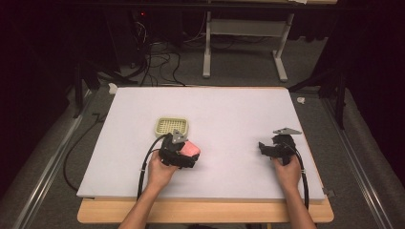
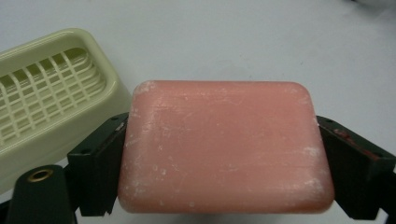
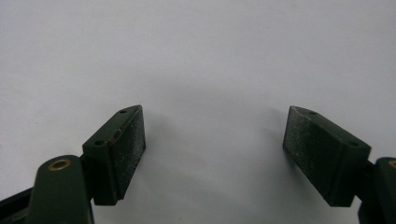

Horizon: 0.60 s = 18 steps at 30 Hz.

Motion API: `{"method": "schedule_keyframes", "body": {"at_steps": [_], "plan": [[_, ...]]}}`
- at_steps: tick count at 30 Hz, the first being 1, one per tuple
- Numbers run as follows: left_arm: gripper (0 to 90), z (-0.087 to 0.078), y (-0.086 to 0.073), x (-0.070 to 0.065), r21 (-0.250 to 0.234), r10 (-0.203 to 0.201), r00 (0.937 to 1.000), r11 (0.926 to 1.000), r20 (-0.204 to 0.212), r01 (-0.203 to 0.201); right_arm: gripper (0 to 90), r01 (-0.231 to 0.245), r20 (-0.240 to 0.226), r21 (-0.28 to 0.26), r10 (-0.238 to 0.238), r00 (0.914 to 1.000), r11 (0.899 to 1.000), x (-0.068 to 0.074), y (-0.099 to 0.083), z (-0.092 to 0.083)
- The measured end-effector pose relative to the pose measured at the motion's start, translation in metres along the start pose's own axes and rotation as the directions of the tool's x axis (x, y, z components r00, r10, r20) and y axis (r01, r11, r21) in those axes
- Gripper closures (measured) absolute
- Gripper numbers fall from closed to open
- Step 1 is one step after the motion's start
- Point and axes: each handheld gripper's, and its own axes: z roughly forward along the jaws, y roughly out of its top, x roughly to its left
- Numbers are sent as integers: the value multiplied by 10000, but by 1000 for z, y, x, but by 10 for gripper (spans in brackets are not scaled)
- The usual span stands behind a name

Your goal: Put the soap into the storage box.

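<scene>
A person sits at a table covered by a white rectangular mat (image 1: 229,109), forearms reaching in from the near edge, a black two-jaw gripper in each hand.

The left gripper (image 1: 184,153) sits left of the mat's centre, toward the near side. Its jaws are clamped on a pink rectangular bar of soap (image 1: 192,149) with rounded corners. In the left gripper view, the soap (image 2: 224,147) lies flat between the two black jaws, one pad pressed against each short end. Its pink face is dusted with pale scuffs and flecks. The soap is held over the white mat, not in any container.

Just beyond the left gripper and slightly to its left rests a pale green plastic soap dish (image 1: 171,127), rectangular with rounded corners. In the left gripper view, the dish (image 2: 56,100) shows a raised rim and a lattice grid floor inside. Nothing lies in it. It stands just beside the held soap; whether the two touch cannot be told.

The right gripper (image 1: 277,149) is held low at the mat's right side, well apart from the soap and dish. In the right gripper view, its jaws (image 3: 212,154) stand wide open with nothing between them, bare white mat behind.
</scene>
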Motion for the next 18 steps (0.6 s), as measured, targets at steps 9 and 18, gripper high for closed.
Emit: {"method": "schedule_keyframes", "body": {"at_steps": [9,18], "plan": [[140,-4,-1,11,-107,-441,9989,9990,-155,440,216,6,0,-6,-6,10000,10000,0,0,0],[140,-7,0,20,-128,-683,9970,9976,-375,678,216,6,1,-4,-6,10000,10000,0,0,0]]}}
